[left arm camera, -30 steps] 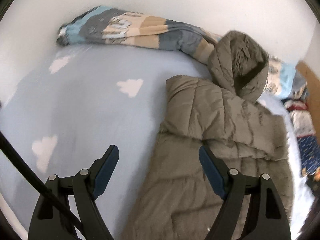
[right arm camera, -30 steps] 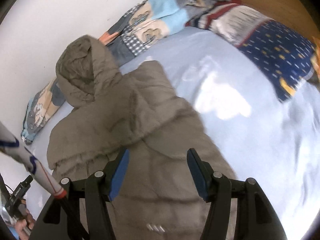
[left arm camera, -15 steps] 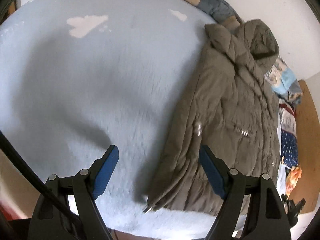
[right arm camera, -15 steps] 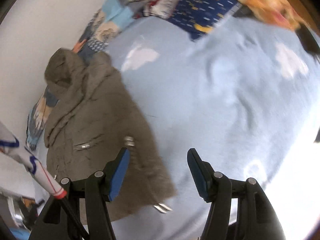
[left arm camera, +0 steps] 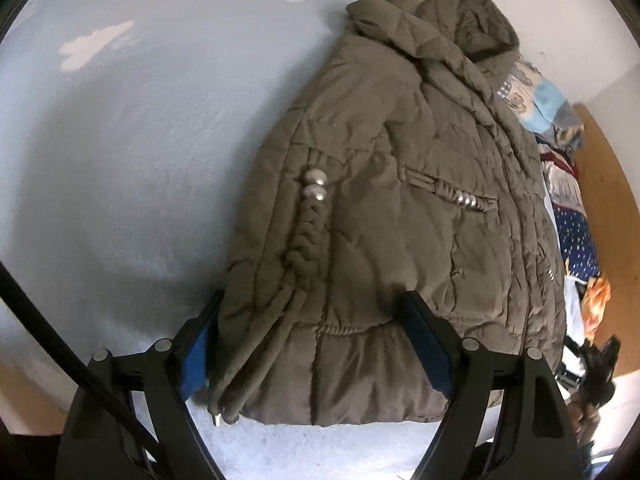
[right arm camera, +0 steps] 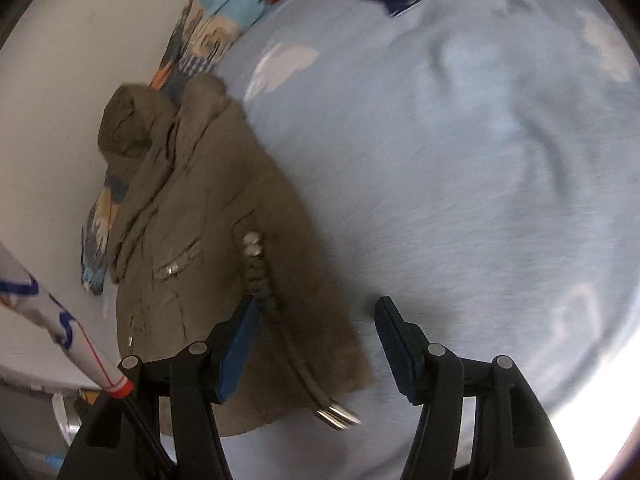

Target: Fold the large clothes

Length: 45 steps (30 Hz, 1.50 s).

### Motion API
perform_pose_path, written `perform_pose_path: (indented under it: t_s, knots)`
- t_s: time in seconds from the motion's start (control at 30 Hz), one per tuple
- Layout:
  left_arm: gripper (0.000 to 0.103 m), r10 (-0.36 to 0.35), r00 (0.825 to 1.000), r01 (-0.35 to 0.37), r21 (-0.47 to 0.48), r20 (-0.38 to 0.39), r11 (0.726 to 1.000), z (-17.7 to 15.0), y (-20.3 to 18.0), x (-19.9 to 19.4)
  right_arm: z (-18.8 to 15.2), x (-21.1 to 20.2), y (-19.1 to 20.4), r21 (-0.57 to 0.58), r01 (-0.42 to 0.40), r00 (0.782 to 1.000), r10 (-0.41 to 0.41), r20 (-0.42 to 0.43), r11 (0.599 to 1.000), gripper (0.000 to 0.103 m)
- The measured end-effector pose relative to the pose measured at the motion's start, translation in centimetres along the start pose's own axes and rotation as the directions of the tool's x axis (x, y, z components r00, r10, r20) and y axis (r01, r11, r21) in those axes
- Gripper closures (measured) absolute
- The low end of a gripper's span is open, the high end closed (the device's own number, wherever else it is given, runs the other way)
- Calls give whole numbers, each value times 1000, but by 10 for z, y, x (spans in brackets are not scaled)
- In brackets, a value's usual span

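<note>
Both claws are hovering at the jacket hem

The left gripper [left arm camera: 312,344] and right gripper [right arm camera: 316,344] are standing open, gripping nothing, over the olive jacket [left arm camera: 400,184] at lower frame.

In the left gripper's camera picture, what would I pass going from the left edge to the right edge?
Pale blue cloud-print blanket → olive padded jacket with its braided cord → pile of patterned fabrics → wooden board.
</note>
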<state>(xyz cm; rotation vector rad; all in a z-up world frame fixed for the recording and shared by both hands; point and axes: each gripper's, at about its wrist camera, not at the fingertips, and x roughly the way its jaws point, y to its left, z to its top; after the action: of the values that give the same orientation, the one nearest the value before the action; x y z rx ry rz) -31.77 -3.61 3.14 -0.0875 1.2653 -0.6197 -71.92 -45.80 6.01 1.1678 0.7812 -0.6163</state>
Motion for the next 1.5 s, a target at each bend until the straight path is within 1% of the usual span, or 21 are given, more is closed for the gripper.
perform_pose_path:
  t_s: [0.03,0.07,0.1,0.13,0.17,0.27,0.33,0.43,0.57,0.6,0.63,0.7,0.8,0.87,0.9,0.97,1.0,1.17,1.23,1.37,1.5]
  knots:
    - [34,14,1000,-14,22,15,1000,-1,-1,-2,-1,7,4,-11,-9,1000,9,-21,1000,39]
    - [53,41,999,-43,41,34,998,-1,-1,-5,-4,10,10,-34,-5,1000,4,-18,999,57]
    - [60,48,998,-50,47,40,998,-1,-2,-6,-7,10,15,-63,16,1000,-16,-7,998,69]
    - [73,31,998,-34,47,46,998,-1,-2,-11,-10,11,19,-82,33,999,-33,-4,996,77]
    - [81,16,998,-19,47,54,999,-1,-2,-15,-13,9,22,-87,40,999,-39,4,995,82]
    - [83,49,996,-55,87,78,995,-2,-9,-23,-24,-2,32,-79,31,999,-28,29,996,90]
    - [84,80,992,-88,88,93,992,-2,-10,-30,-38,-8,41,-104,23,999,-19,39,994,90]
    - [84,94,992,-99,58,80,993,-6,-7,-37,-64,-15,49,-161,38,999,-33,34,986,91]
    - [84,115,992,-117,51,48,992,-18,-3,-40,-82,-23,41,-165,49,999,-47,15,985,91]
    - [82,122,991,-125,50,49,991,-16,-5,-40,-83,-25,40,-169,58,998,-57,12,984,91]
    - [74,153,987,-156,57,58,986,-14,-7,-39,-83,-24,38,-166,67,998,-66,9,984,90]
    - [61,231,968,-237,53,95,970,-10,-12,-43,-78,-20,36,-155,92,996,-94,-7,984,81]
    - [56,280,937,-292,30,207,956,-3,-18,-70,-68,-24,39,-149,137,990,-140,-5,979,74]
    - [40,293,909,-310,12,296,951,0,-23,-92,-64,-42,48,-181,215,976,-204,77,960,69]
    - [39,289,900,-311,17,326,950,3,-28,-98,-63,-50,54,-198,251,966,-230,121,947,69]
    - [39,254,904,-297,79,345,951,11,-44,-99,-58,-66,72,-251,274,953,-228,200,928,69]
    - [39,249,907,-301,107,341,948,15,-56,-94,-57,-69,80,-280,264,955,-210,208,923,68]
    - [38,180,935,-258,242,304,935,16,-132,-52,-56,-38,140,-426,184,980,-133,148,886,67]
    - [38,173,936,-268,304,306,914,4,-162,-33,-62,-16,162,-467,148,988,-112,104,872,67]
    - [37,206,927,-327,409,313,852,-22,-202,4,-76,31,201,-559,157,988,-136,79,815,64]
    - [37,258,924,-366,458,281,810,-38,-205,39,-90,70,210,-610,176,982,-178,57,773,64]
